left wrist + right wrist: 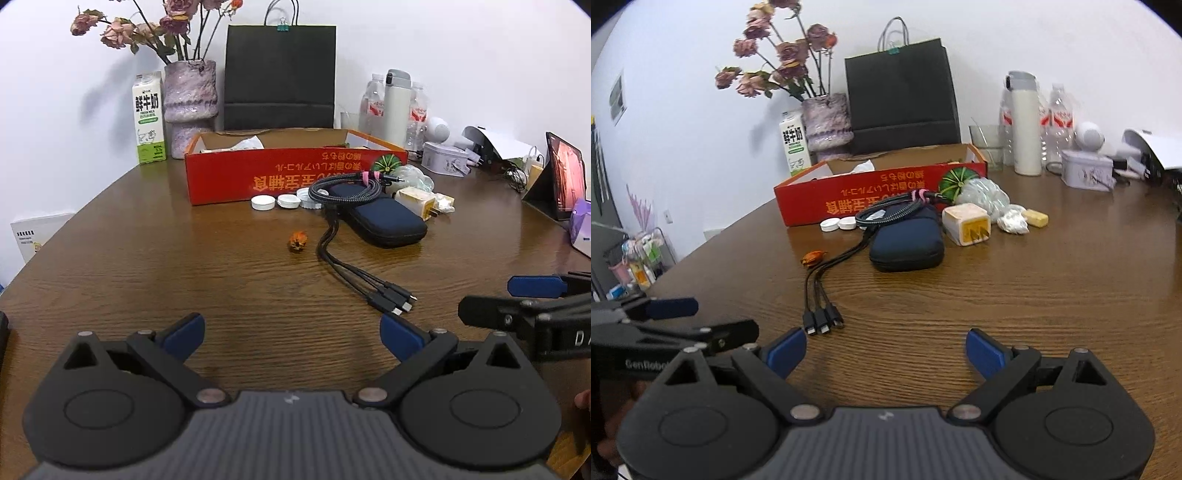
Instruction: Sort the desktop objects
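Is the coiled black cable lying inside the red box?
No: the coiled black cable rests on the dark blue case, in front of the red box.

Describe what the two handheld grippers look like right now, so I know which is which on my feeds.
Both look alike: the left gripper and right gripper have black linkage arms with silver pivot pins, blue finger pads, round black housings and a ribbed grey body. Seen side-on, the right gripper shows white letters "DA" at the frame edge; the left one reads "GenRobot".
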`<state>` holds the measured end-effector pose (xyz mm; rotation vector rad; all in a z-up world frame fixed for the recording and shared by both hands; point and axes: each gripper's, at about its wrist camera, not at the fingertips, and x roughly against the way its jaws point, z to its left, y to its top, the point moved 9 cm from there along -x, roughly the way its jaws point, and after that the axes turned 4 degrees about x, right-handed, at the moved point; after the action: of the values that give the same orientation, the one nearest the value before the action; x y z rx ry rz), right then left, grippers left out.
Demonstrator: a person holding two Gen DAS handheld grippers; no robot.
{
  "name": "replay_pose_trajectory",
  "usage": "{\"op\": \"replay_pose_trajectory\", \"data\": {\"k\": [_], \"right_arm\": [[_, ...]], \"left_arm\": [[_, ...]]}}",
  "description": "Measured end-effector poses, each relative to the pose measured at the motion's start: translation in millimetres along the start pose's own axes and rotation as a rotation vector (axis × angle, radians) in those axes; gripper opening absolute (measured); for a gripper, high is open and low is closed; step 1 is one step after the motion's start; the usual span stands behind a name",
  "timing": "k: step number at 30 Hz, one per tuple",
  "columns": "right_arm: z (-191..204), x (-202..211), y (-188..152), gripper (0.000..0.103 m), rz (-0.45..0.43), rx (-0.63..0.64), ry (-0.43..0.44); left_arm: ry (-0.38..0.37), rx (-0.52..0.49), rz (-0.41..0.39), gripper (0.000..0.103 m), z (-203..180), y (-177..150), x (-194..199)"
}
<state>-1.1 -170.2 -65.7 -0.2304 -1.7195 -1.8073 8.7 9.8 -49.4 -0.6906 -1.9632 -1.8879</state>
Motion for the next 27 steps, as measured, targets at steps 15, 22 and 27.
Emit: {"op": "replay_pose_trajectory", "data": {"k": [15, 22, 27], "right_arm": [[-16.3, -39.2, 59.0, 0.086, 0.0, 0.055, -0.034], [-19.8, -78.6, 88.3, 0.083, 0.003, 0.076, -0.057], [7.4, -111.2, 106.4, 0.075, -0.013, 0.174, 0.004]], "left_arm": [[-0.093, 0.043, -0.022, 0.078, 9.8, 57.4, -51.8], [-0.114, 0.065, 0.087, 0.034, 14.6, 63.2, -103.1], [-0.178, 0.053, 0.087, 0.015, 7.0, 58.8, -101.0]]}}
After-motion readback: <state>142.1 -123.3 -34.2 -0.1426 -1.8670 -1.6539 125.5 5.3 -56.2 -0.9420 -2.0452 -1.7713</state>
